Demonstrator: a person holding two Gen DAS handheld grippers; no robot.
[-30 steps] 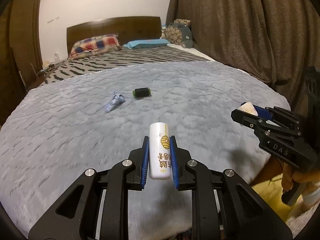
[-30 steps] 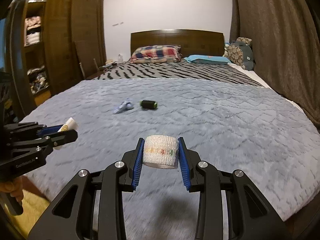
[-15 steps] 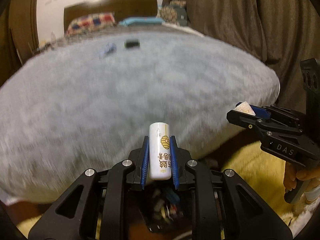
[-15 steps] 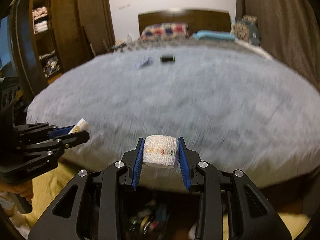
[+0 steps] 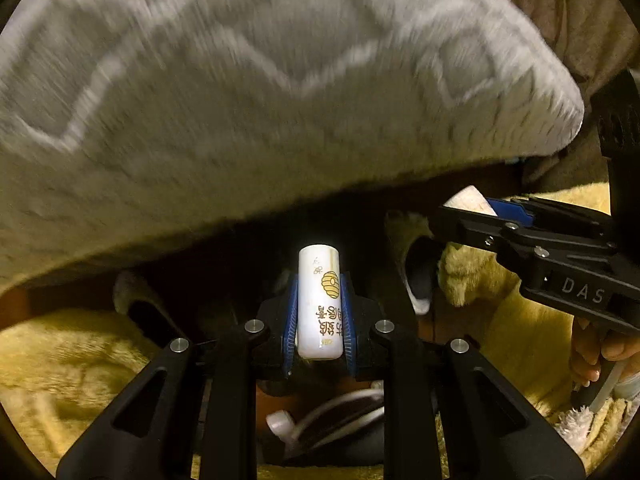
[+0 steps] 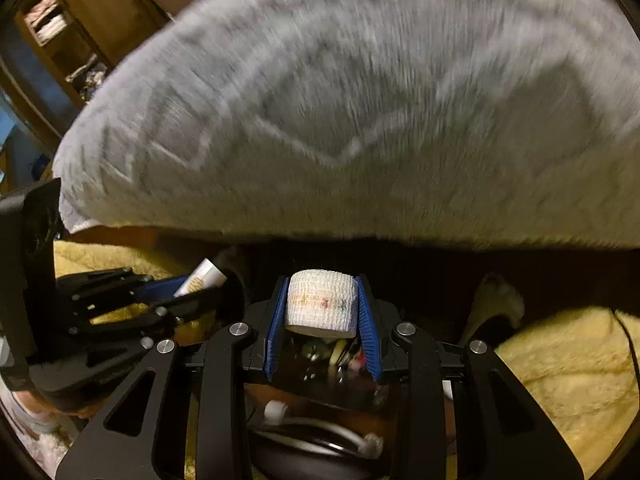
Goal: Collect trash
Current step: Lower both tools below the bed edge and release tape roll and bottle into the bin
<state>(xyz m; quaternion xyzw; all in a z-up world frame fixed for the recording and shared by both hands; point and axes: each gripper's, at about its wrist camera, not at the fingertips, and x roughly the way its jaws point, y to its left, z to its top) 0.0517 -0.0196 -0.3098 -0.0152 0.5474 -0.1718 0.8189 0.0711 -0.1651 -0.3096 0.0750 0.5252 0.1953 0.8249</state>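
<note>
My left gripper [image 5: 318, 308] is shut on a white tube with a yellow beehive print [image 5: 320, 300], held upright below the bed's edge. It also shows in the right wrist view [image 6: 200, 278] at the left. My right gripper [image 6: 322, 312] is shut on a white bandage roll [image 6: 322, 304], which also shows at the right of the left wrist view [image 5: 470, 200]. Both grippers hang over a dark bin [image 6: 320, 364] on the floor holding several small scraps.
The grey quilted blanket [image 5: 260, 92] hangs over the bed's foot and fills the upper view. Yellow fluffy rugs [image 6: 560, 364] lie on the floor either side. Slippers [image 5: 416, 272] and a white cable [image 5: 332, 412] lie near the bin. A wooden wardrobe [image 6: 72, 28] stands left.
Both grippers have dropped from above the bed to below its foot edge and tilted down toward the floor. Each still holds its item. The bed top is out of view.
</note>
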